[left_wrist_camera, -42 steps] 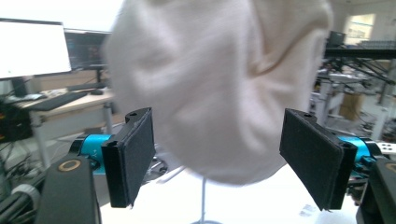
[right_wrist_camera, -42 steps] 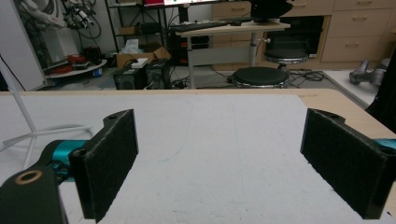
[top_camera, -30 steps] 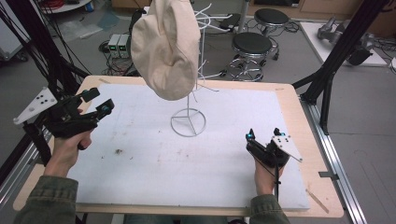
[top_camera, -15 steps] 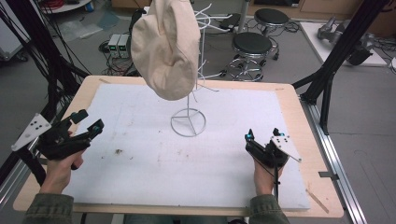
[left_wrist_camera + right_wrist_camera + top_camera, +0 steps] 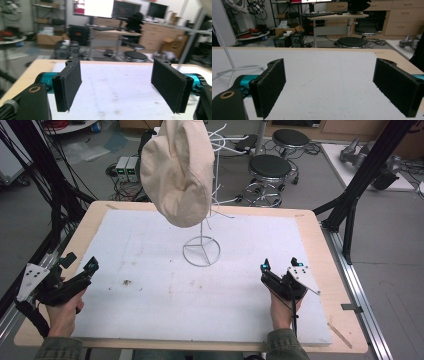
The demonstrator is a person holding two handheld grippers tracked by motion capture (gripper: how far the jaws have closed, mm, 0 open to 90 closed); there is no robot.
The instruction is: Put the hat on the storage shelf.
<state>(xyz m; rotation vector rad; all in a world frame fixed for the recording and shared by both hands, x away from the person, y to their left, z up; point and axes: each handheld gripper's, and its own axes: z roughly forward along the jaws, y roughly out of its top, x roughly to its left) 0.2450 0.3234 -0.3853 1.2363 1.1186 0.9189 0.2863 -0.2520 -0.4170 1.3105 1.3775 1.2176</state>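
One wooden table (image 5: 320,227) carries a white foam sheet (image 5: 200,285) over most of its top. Near the sheet's far middle stands a white wire rack with a ring base (image 5: 201,251), and a cream fabric cap (image 5: 176,170) hangs on its upper branches. At the sheet's left edge sits the left gripper (image 5: 80,268), jaws spread wide with nothing between. Opposite, near the right edge, the right gripper (image 5: 279,266) likewise has its jaws wide apart and empty.
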